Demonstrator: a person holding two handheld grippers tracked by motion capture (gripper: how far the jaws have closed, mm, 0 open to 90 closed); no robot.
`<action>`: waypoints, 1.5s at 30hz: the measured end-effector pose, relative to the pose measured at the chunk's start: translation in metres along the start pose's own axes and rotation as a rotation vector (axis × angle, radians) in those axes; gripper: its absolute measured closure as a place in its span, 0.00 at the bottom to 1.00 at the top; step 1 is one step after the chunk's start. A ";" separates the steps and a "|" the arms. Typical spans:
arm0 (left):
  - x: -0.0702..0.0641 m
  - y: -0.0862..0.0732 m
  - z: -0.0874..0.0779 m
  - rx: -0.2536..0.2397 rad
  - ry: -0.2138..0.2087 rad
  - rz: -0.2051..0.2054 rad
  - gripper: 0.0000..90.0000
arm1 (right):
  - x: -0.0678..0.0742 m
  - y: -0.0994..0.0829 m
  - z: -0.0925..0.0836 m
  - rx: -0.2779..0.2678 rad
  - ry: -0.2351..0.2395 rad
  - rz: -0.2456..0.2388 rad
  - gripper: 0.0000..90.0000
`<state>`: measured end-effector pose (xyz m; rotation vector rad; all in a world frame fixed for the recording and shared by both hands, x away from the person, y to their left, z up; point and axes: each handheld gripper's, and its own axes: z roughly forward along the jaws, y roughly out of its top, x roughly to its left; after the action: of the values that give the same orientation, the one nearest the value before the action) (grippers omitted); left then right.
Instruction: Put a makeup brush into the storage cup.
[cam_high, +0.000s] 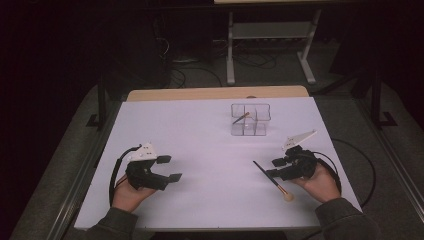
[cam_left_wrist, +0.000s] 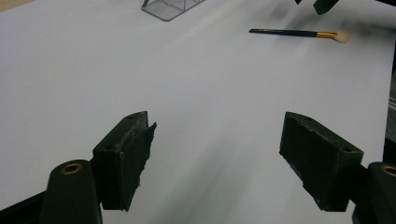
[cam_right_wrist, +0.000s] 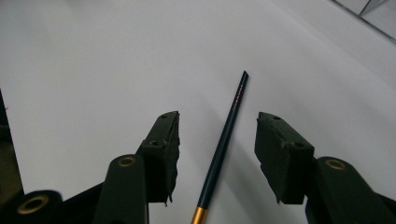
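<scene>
Fingers (cam_right_wrist: 285, 156) of my right gripper (cam_right_wrist: 217, 149) stand apart around the brush (cam_right_wrist: 224, 149), not touching it, low over the white table (cam_high: 200, 145). My left gripper (cam_left_wrist: 217, 158) is wide open, well apart from the brush, which lies flat on the table.

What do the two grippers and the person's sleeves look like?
Both are black. The left gripper has a white plate on top and a black cable looping behind it. The right gripper carries a white three-cornered plate and a black cable. Their rectangular pads have brass-coloured pivots behind. The sleeves are dark olive.
</scene>
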<state>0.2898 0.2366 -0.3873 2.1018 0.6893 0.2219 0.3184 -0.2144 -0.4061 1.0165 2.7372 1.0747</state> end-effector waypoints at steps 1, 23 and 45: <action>0.000 0.000 0.000 0.002 0.000 0.001 0.26 | 0.000 -0.001 0.000 -0.001 -0.002 -0.009 0.55; 0.001 0.000 0.001 0.003 -0.001 0.004 0.26 | 0.005 -0.017 0.009 0.069 -0.012 -0.003 0.65; 0.001 0.001 0.001 0.001 -0.003 0.004 0.26 | 0.010 -0.023 0.017 0.133 -0.072 -0.045 0.82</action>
<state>0.2913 0.2364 -0.3875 2.1044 0.6840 0.2202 0.3023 -0.2112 -0.4309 0.9834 2.7905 0.8419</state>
